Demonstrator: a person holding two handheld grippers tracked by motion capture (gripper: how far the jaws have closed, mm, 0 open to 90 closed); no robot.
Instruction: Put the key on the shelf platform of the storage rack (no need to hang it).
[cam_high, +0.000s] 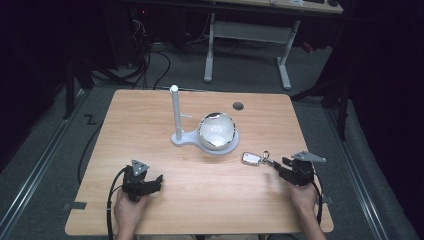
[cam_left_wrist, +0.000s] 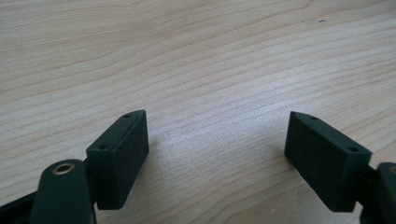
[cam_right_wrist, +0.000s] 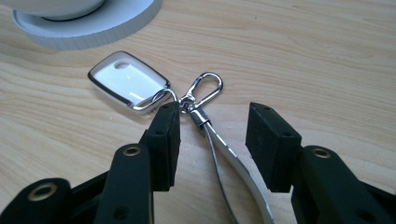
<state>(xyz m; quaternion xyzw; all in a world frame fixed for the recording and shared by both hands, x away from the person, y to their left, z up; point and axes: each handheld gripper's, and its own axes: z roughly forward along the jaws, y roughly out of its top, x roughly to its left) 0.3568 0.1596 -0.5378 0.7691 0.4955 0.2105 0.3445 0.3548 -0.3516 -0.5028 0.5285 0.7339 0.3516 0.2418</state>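
Key fob (cam_right_wrist: 126, 83) lying flat on the surface (cam_high: 200, 195) at five o'clock of the bowl (cam_high: 216, 131), right hand-held gripper (cam_right_wrist: 212, 140) standing apart, straddling its strap (cam_right_wrist: 229, 161), left hand-held gripper (cam_left_wrist: 217, 156) resting apart at seven o'clock, gripping nothing.

right tongs (cam_high: 278, 164) beside key fob (cam_high: 251, 158) | left tongs (cam_high: 159, 181) on table (cam_high: 210, 200)

Looks like a lab or test room: a bare wooden table (cam_high: 150, 200) on grey carpet, floor rails (cam_high: 35, 172) either side, cables (cam_high: 150, 62) trailing near dark equipment, and a white-legged desk (cam_high: 250, 35) behind.
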